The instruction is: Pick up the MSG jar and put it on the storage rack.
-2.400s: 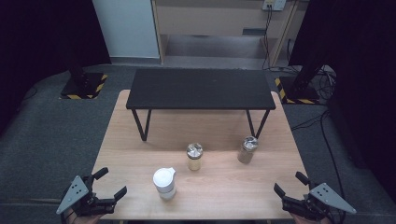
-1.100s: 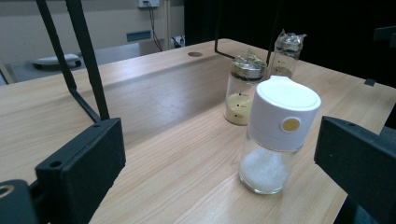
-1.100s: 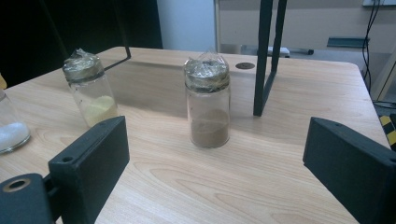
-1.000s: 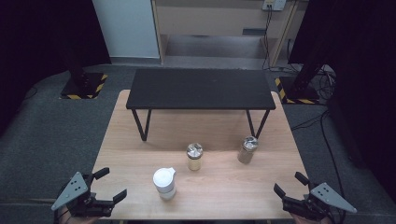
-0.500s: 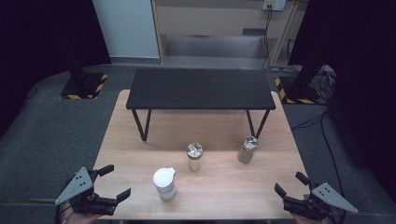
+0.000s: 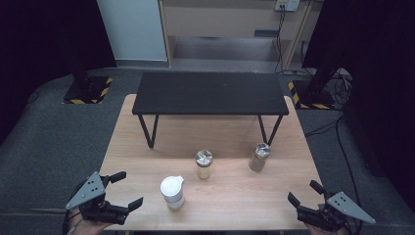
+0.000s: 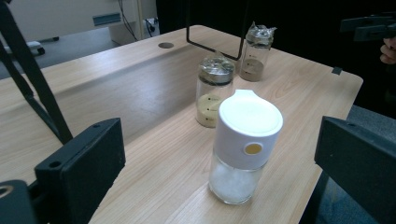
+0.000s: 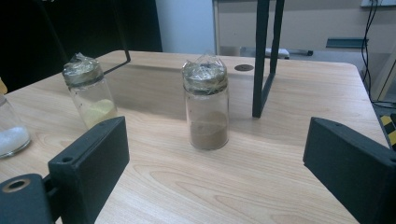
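Left gripper (image 6: 126,189) lower left of frame, jaws wide apart, empty, facing white-capped jar (image 6: 172,192). Right gripper (image 6: 304,194) lower right, jaws wide apart, empty, facing brown-powder jar (image 6: 259,156).

White-capped jar (image 8: 10,133) cut off at right gripper view's left edge; jar labels unreadable.

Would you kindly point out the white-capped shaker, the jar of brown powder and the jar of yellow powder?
white-capped shaker (image 7: 248,132), left gripper view, on its white cap.
jar of brown powder (image 8: 207,116), right gripper view, on its glass body.
jar of yellow powder (image 6: 203,166), high view, on its glass side.
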`<state>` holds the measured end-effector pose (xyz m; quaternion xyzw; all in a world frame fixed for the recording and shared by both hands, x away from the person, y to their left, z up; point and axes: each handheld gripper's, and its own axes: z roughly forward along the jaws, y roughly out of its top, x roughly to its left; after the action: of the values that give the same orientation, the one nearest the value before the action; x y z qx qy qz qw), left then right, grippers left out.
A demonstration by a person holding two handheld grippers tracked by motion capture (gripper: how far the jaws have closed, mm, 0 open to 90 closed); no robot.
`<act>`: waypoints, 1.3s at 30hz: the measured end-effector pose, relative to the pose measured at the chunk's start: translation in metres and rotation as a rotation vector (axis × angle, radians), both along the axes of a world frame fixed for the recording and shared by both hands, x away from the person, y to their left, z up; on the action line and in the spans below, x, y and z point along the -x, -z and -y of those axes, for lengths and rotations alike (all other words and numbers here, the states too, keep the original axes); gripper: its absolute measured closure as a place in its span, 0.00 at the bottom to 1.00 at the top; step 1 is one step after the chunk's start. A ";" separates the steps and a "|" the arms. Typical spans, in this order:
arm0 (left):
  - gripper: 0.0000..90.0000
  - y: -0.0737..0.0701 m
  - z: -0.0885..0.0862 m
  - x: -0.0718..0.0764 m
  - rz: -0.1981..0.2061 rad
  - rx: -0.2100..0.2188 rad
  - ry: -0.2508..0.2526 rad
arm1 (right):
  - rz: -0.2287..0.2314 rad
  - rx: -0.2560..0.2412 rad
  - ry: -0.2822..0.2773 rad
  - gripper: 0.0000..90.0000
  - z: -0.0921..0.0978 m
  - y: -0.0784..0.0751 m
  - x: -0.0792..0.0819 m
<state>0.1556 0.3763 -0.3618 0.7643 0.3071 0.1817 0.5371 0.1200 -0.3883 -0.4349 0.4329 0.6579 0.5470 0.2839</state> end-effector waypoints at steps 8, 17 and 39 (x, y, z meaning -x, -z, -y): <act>0.01 -0.003 0.013 -0.007 -0.002 -0.011 0.032 | 0.002 0.003 -0.005 0.08 0.000 0.000 0.000; 0.01 -0.001 0.025 -0.017 -0.017 -0.022 0.057 | 0.006 0.004 -0.007 0.09 0.001 0.000 0.000; 0.01 0.014 0.052 -0.038 -0.058 -0.035 0.097 | 0.008 0.004 -0.008 0.09 0.001 0.001 0.000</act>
<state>0.1936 0.3244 -0.3762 0.7924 0.2820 0.1385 0.5229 0.1202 -0.3891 -0.4355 0.4278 0.6594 0.5485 0.2851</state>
